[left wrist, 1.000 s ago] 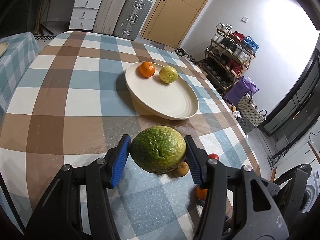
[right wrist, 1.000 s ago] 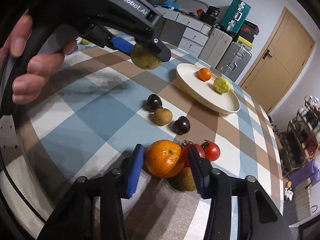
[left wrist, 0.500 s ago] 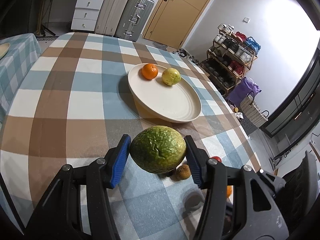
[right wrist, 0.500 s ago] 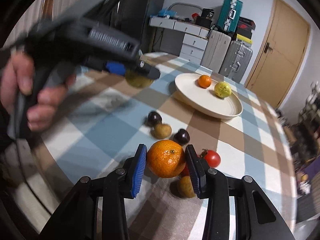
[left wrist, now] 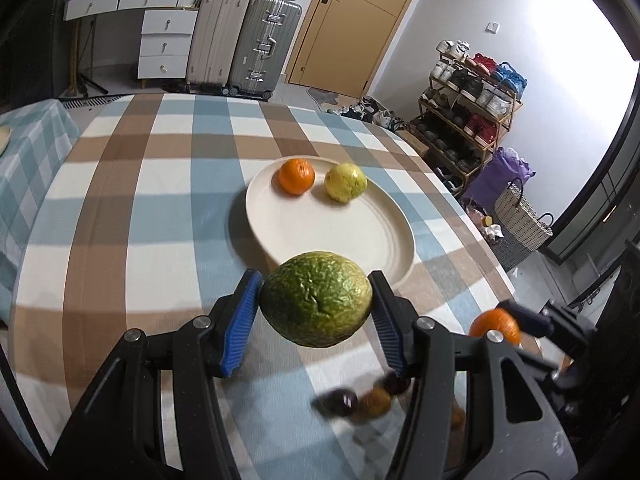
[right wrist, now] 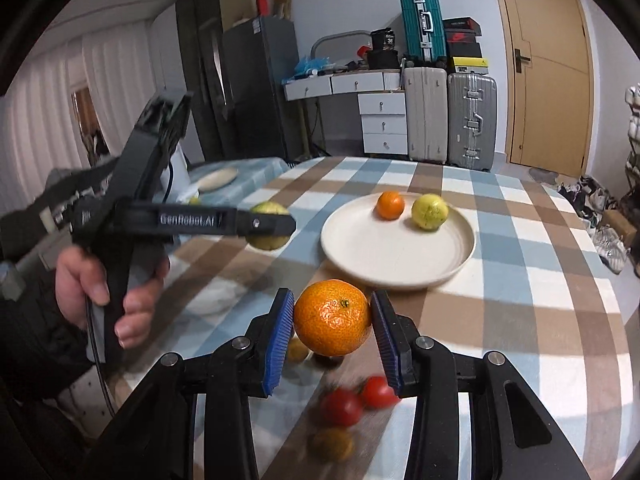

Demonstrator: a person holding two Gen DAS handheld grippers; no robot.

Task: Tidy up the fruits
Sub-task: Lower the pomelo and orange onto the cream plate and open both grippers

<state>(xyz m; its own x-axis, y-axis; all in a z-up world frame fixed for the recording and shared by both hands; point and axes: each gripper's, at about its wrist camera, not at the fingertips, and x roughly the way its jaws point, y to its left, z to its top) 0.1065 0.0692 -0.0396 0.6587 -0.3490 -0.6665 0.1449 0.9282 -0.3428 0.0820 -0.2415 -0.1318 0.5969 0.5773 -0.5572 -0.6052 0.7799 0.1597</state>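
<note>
The left gripper point(left wrist: 316, 312) fingers are squeezing a green fruit point(left wrist: 316, 298) right by the plate point(left wrist: 340, 236) rim, while the right gripper point(right wrist: 332, 332) fingers are squeezing an orange point(right wrist: 332, 322) a bit farther back.

A: Did the plate point(left wrist: 280, 236) have free room?
B: Its near half lay bare; a small orange point(left wrist: 296, 176) and a yellow fruit point(left wrist: 345, 182) crowded the far rim.
A: And the counter point(left wrist: 132, 216)?
B: Open on its left side; loose tomatoes point(right wrist: 356, 400) and dark fruits point(left wrist: 340, 402) cluttered the near edge.
</note>
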